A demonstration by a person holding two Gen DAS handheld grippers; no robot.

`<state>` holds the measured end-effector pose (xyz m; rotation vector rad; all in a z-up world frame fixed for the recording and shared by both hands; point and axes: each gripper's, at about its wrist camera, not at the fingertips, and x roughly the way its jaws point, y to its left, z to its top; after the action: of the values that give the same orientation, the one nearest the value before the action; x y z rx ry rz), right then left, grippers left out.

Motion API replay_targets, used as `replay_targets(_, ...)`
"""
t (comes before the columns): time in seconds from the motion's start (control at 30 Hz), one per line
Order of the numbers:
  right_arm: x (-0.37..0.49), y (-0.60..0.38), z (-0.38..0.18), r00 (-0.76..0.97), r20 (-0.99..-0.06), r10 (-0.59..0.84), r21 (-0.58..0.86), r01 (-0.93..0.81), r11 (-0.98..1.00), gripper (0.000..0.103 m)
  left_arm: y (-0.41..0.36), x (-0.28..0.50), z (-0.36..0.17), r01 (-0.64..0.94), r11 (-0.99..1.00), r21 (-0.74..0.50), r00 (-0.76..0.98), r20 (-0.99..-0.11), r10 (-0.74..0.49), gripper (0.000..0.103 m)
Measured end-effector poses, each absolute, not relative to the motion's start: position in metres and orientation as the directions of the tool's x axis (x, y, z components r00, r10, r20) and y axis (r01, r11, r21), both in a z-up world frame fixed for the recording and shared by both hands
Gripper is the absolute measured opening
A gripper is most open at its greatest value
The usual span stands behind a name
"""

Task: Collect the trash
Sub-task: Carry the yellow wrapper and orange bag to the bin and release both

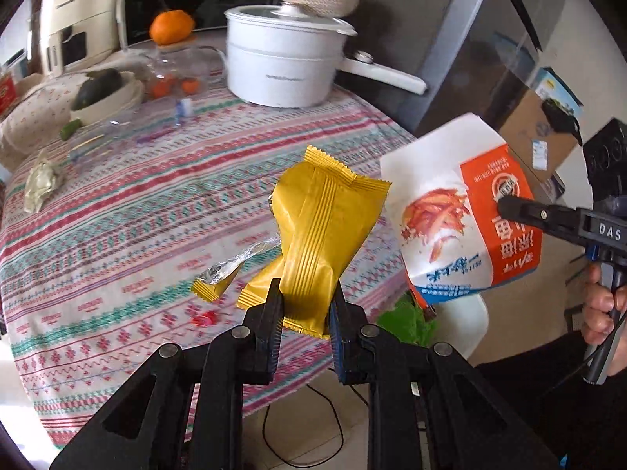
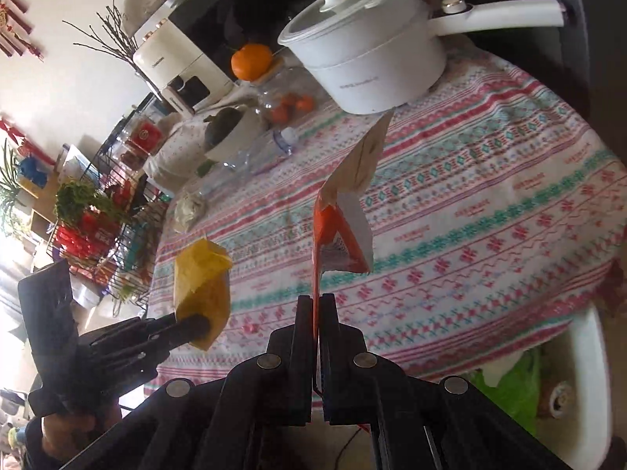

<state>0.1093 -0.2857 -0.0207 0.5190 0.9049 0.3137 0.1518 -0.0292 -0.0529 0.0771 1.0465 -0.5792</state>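
Observation:
My left gripper is shut on the lower end of a yellow snack wrapper, held up over the near edge of the table. A torn yellow-and-silver scrap shows just left of it; I cannot tell whether it hangs or lies on the cloth. My right gripper is shut on an orange-and-white paper food bag beyond the table's right edge. In the right wrist view that bag stands edge-on in the right gripper, and the left gripper holds the yellow wrapper.
A white bin with a green liner stands on the floor by the table. On the patterned cloth are a crumpled paper, an empty plastic bottle, a white pot, an orange and a bowl.

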Motion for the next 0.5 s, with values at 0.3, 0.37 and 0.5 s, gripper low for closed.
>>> replay_targets(0.3, 0.058, -0.348, -0.017, 0.640, -0.700, 0.315, 0.442, 0.042, 0.896, 0.002, -0.129, 0.089, -0.085, 0.710, 0.665, -0.231, 0.154, -0.871, -0.467, 0.022)
replay_targets(0.37, 0.051, -0.360, -0.025, 0.634, -0.719, 0.284, 0.427, 0.080, 0.901, 0.002, -0.147, 0.077, -0.097, 0.735, 0.634, -0.239, 0.109, -0.882, -0.459, 0.022)
replay_targets(0.5, 0.042, -0.379, -0.045, 0.602, -0.754, 0.264, 0.416, 0.126, 0.901, 0.002, -0.176, 0.062, -0.122, 0.769, 0.595, -0.233, 0.061, -0.900, -0.431, 0.022)
